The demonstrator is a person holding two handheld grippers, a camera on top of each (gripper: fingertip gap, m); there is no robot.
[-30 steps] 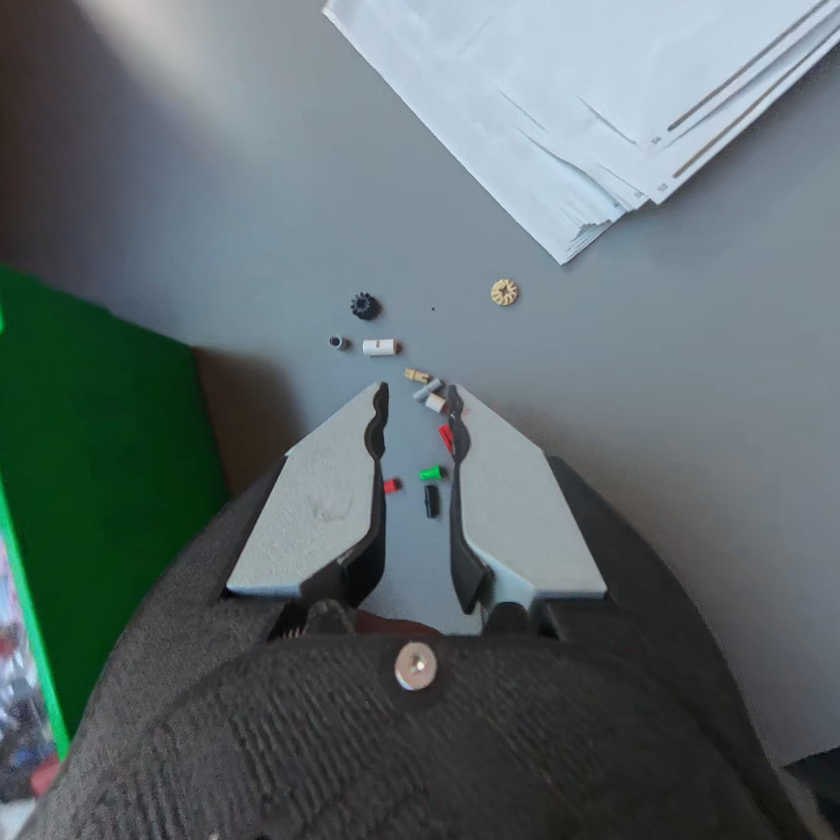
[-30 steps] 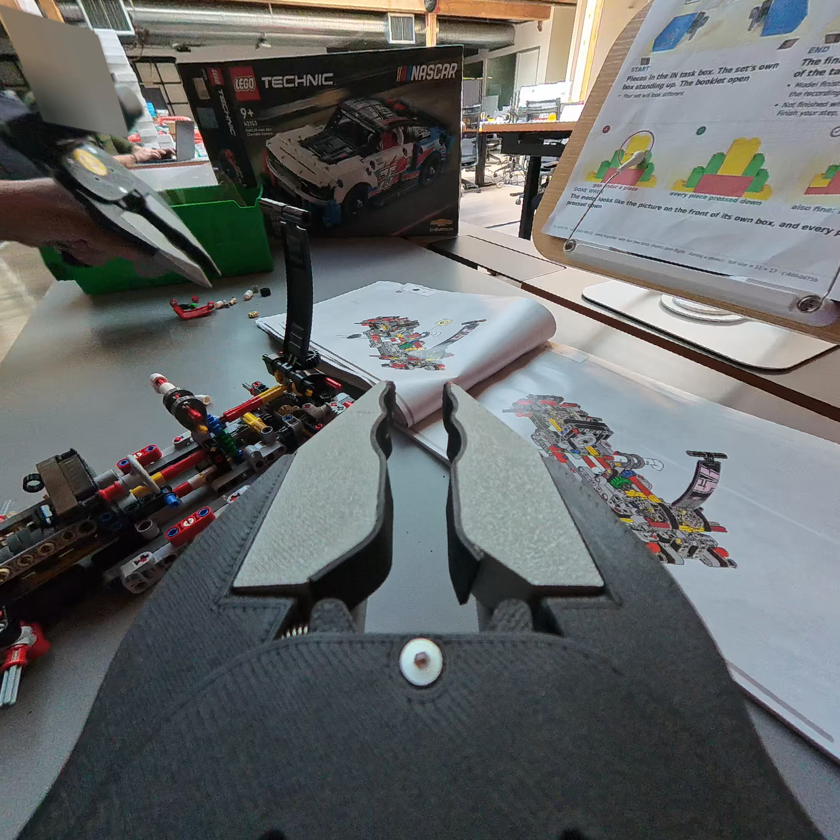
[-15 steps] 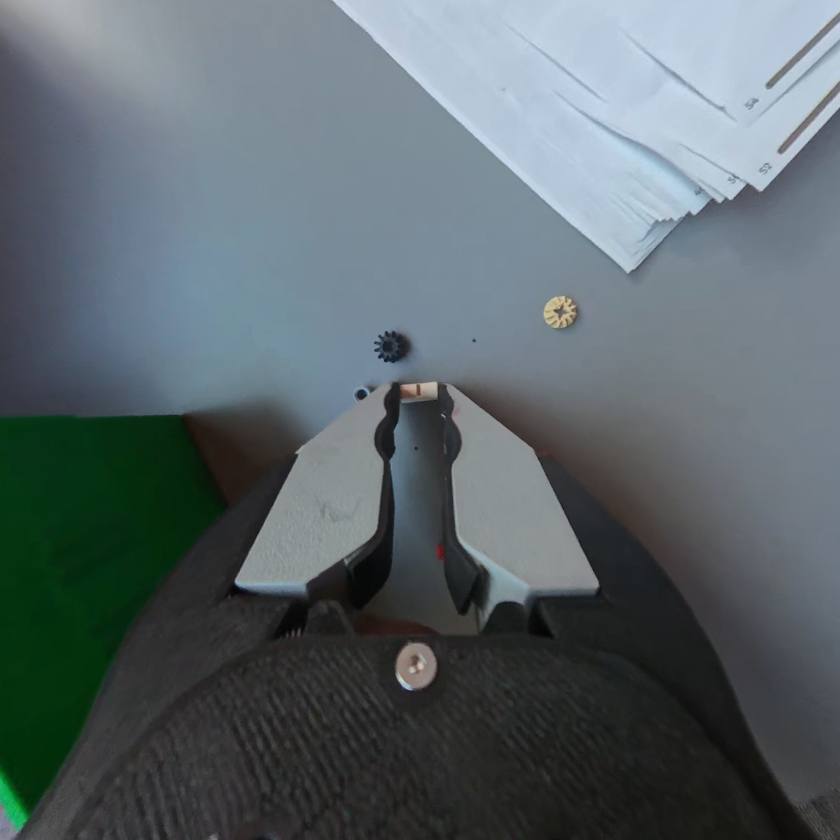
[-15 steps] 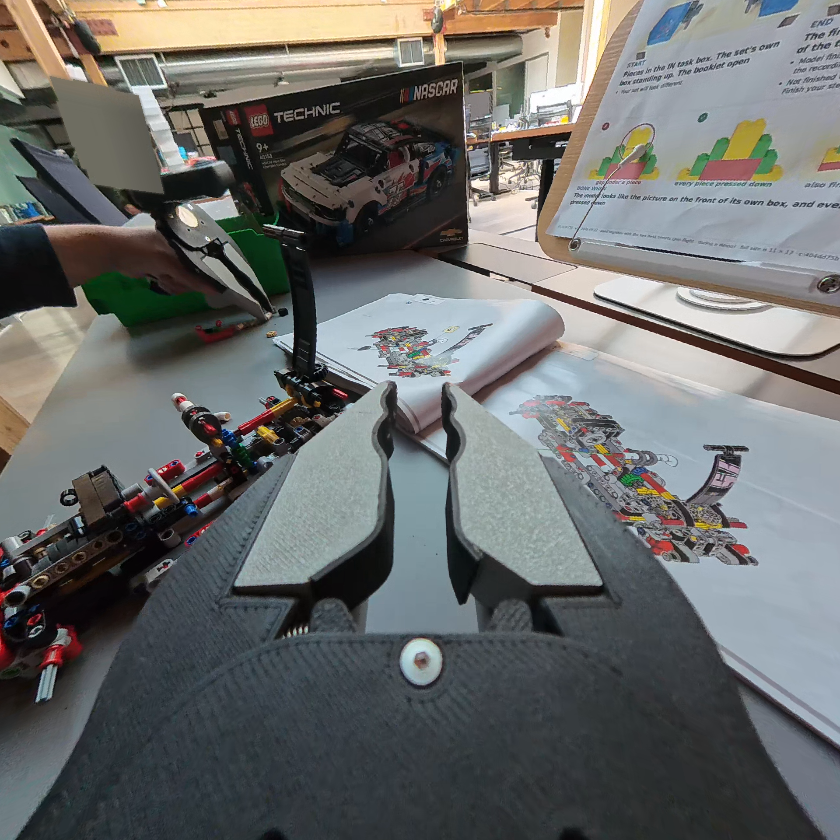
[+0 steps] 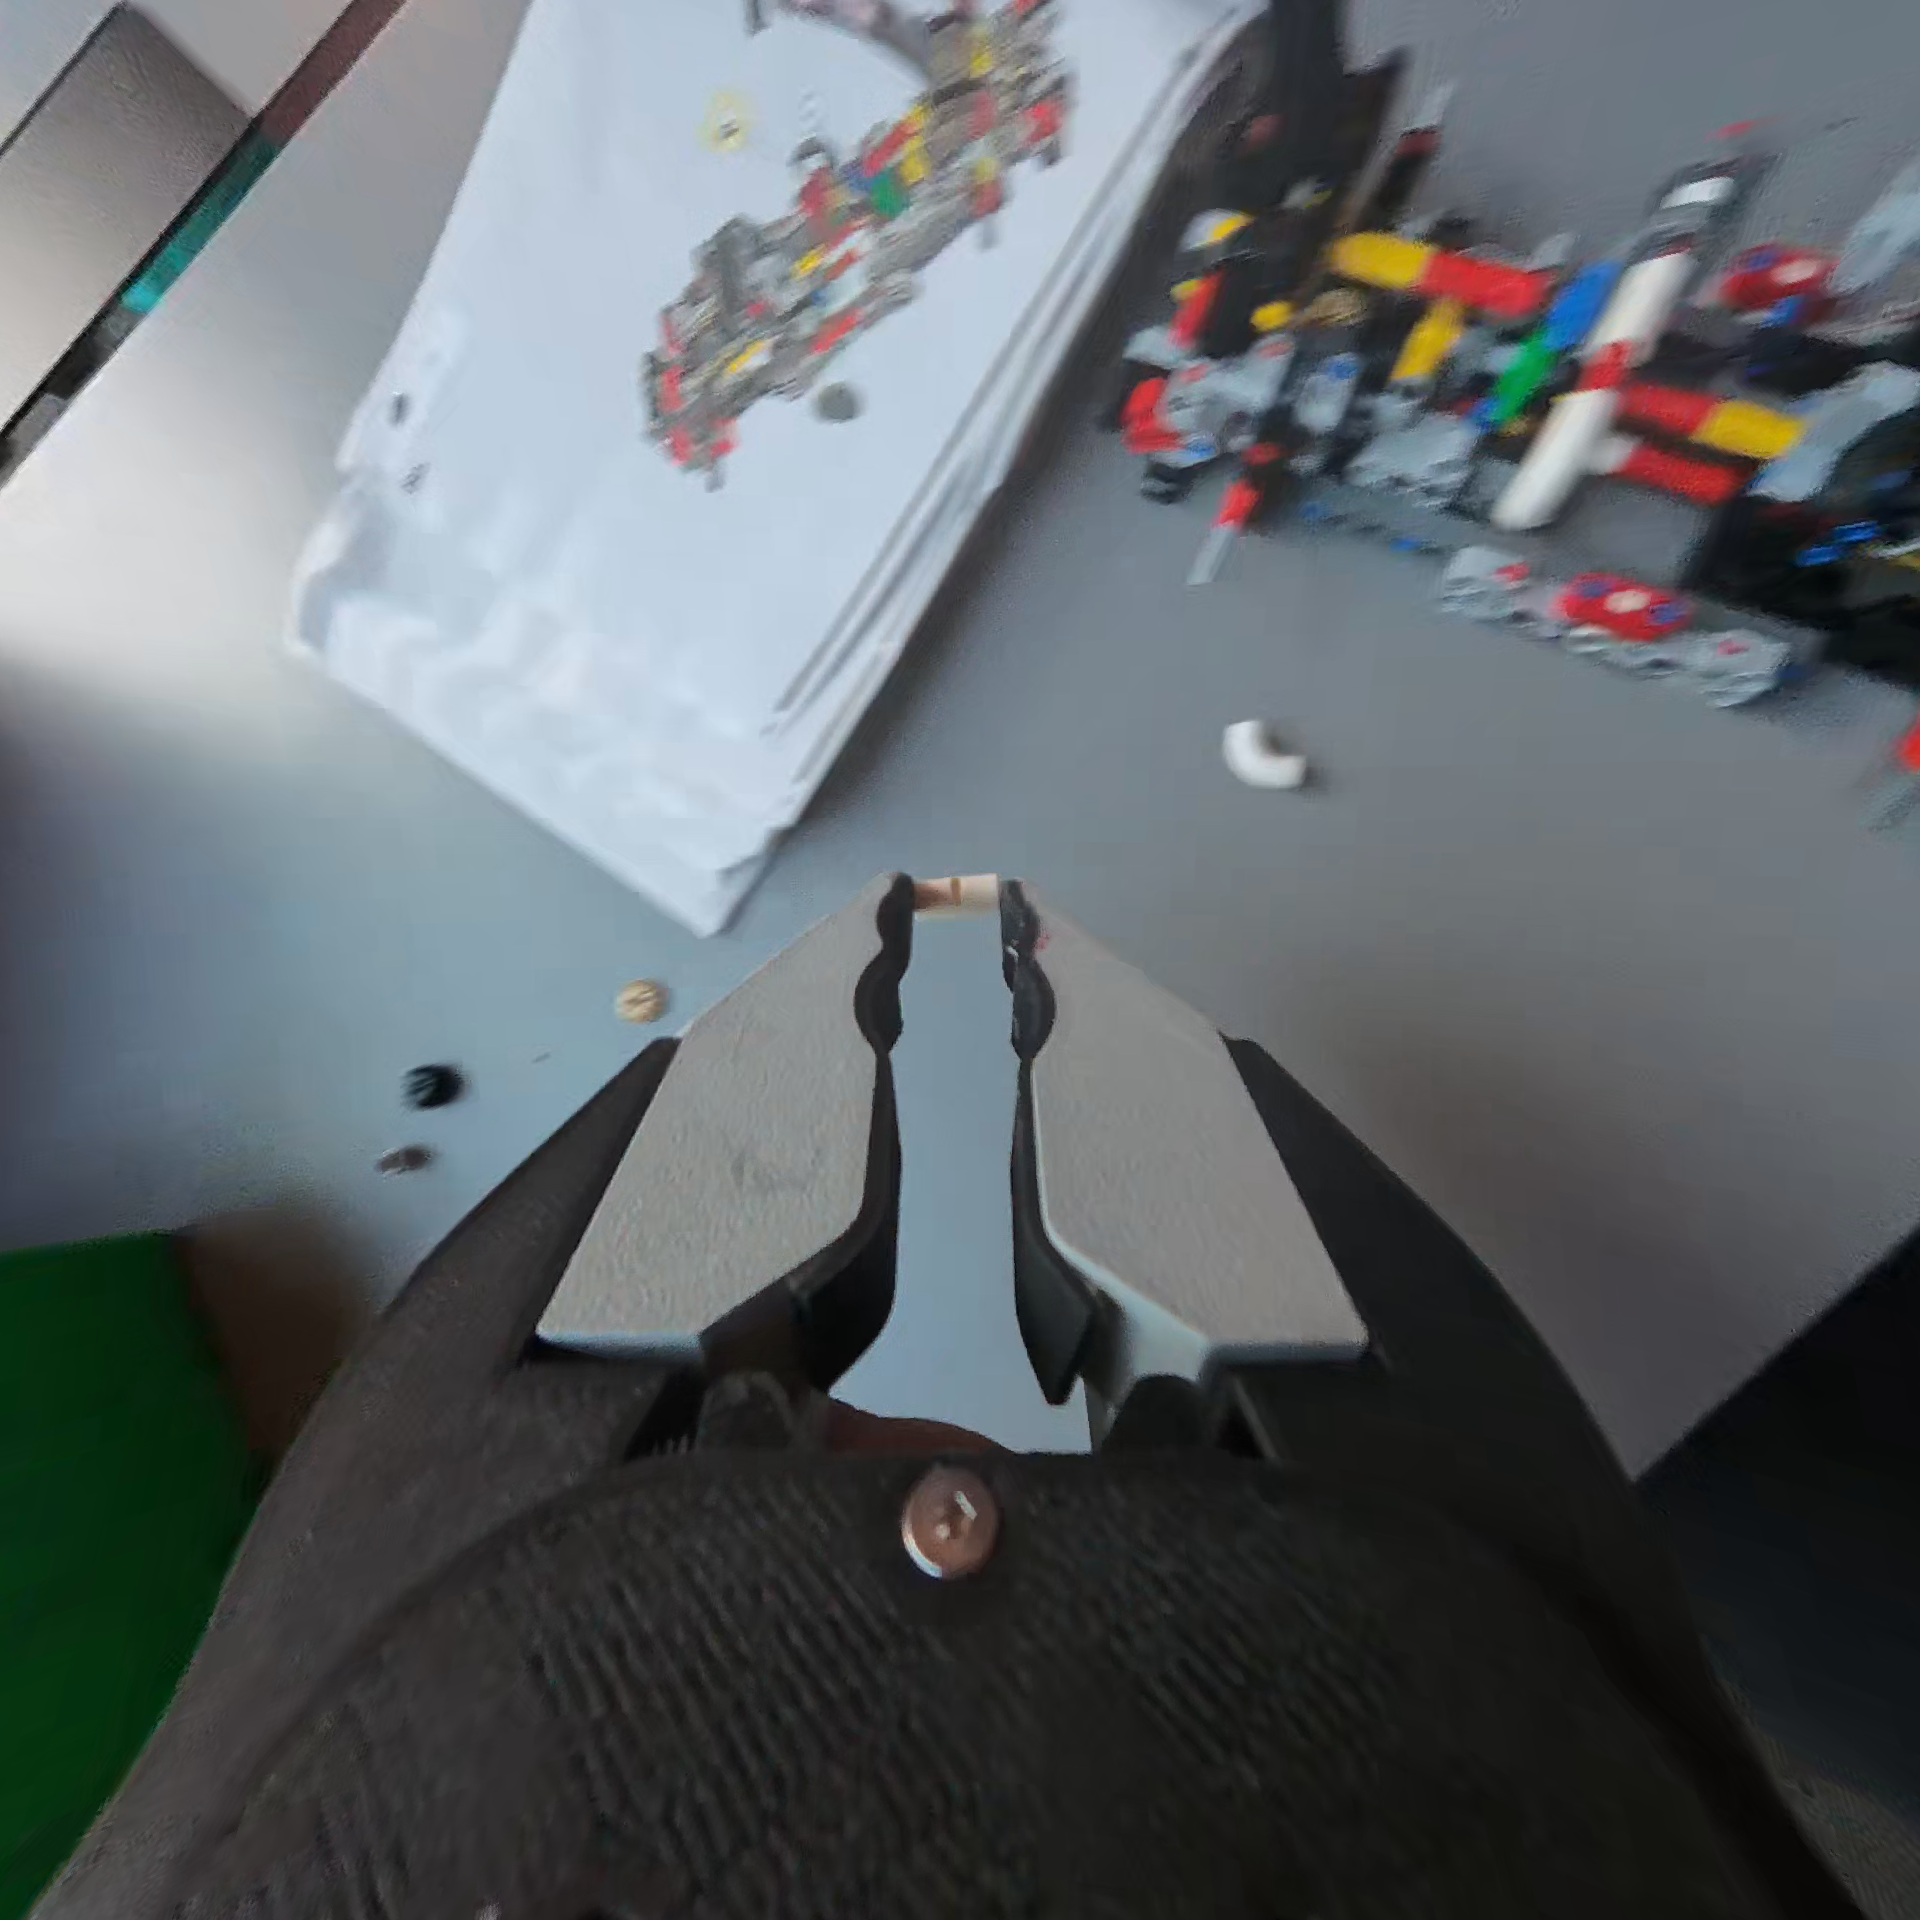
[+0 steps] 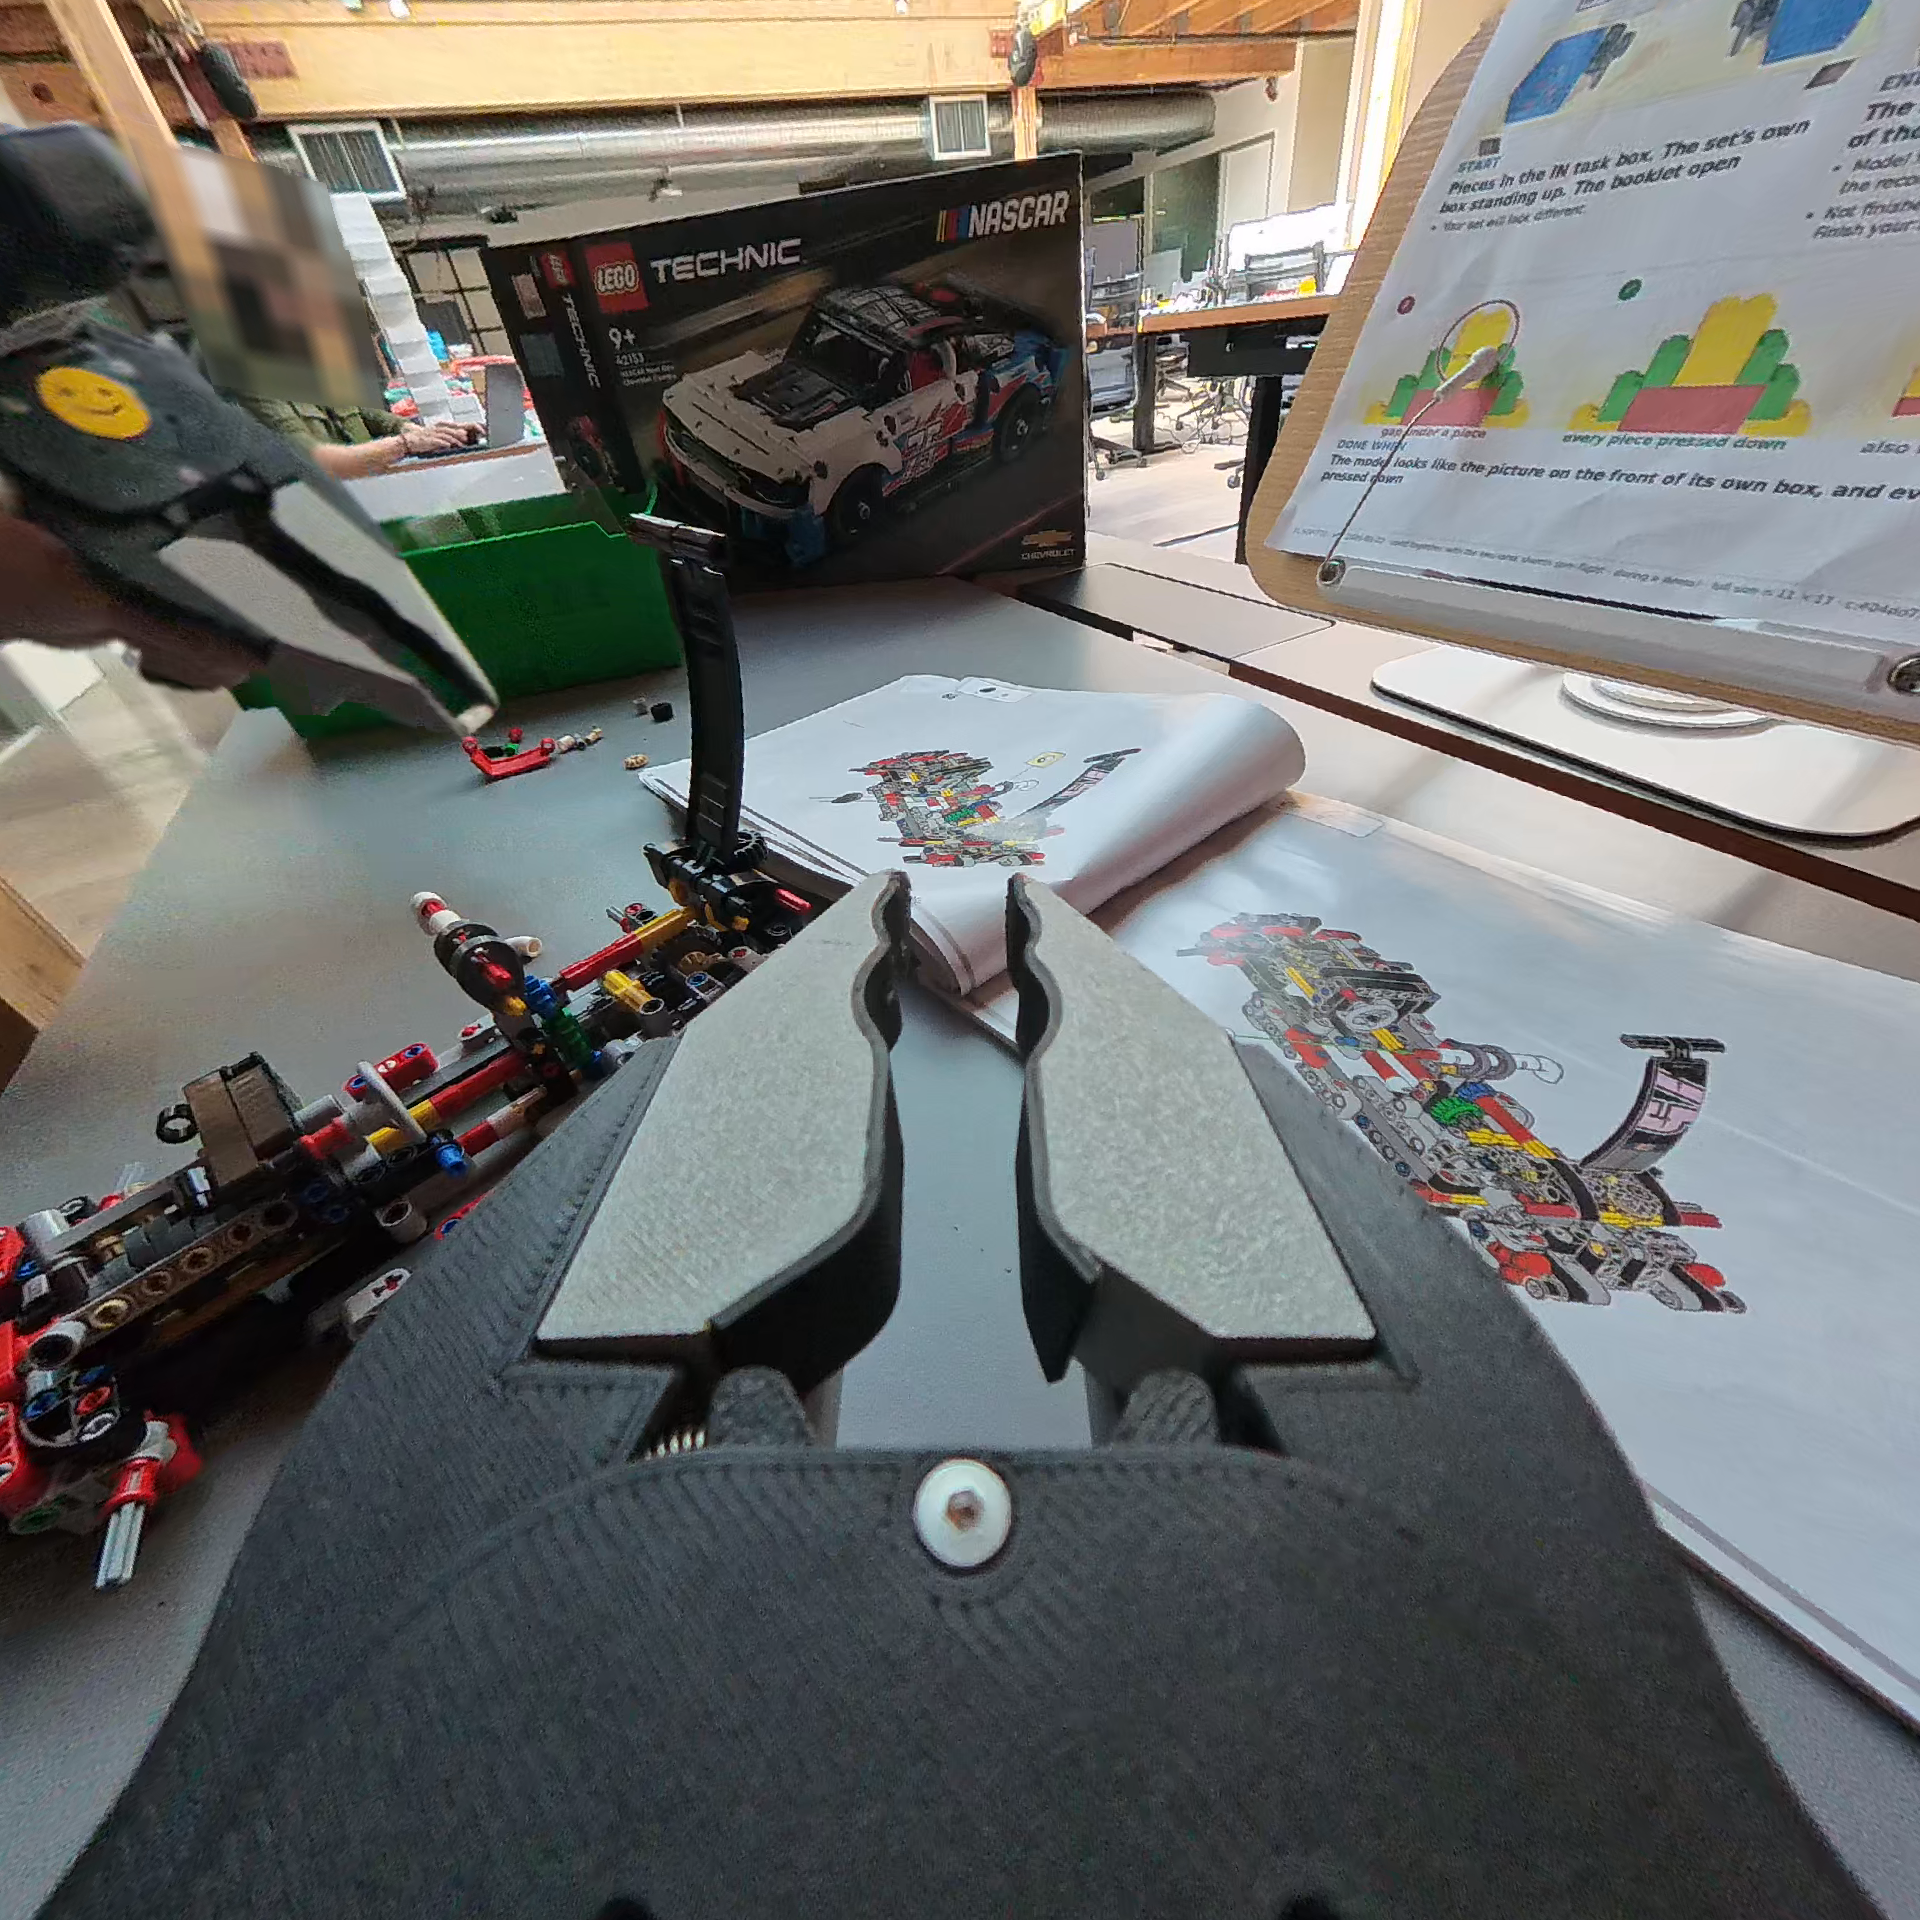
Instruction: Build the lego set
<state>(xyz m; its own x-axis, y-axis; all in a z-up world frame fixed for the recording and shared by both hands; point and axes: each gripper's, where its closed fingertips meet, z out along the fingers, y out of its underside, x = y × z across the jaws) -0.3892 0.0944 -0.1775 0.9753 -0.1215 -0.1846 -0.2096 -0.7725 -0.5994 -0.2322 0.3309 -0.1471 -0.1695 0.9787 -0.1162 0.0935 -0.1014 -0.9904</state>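
Observation:
My left gripper [image 5: 956,902] is shut on a small white cylinder piece [image 5: 954,896], held crosswise at the fingertips above the grey table [image 5: 312,883]. It also shows in the right wrist view [image 6: 473,717], lifted above small loose parts and a red piece [image 6: 509,756]. A tan gear [image 5: 640,1001], a black gear [image 5: 431,1086] and a white curved piece [image 5: 1262,755] lie on the table. My right gripper [image 6: 956,914] is open and empty, hovering over the table beside the part-built brick model [image 6: 416,1091] and the open instruction booklet [image 6: 997,790].
A green bin [image 6: 540,603] and the set's box [image 6: 821,374] stand at the back. A printed sheet [image 6: 1558,1195] lies at the right. A wooden stand with an instruction page [image 6: 1621,343] rises at the far right. A black upright part [image 6: 707,675] sticks up from the model. Across from one pair of fingers to the other is roughly 30 centimetres. The tan gear [image 5: 640,1001] sits 12 centimetres or so from the ends of my left fingers. The right camera catches it too, in the right wrist view [image 6: 636,760].
My left gripper closed on the white cylinder on the table, then lifted it and swung toward the booklet and model. My right gripper stayed nearly still, its jaws narrowing slightly.

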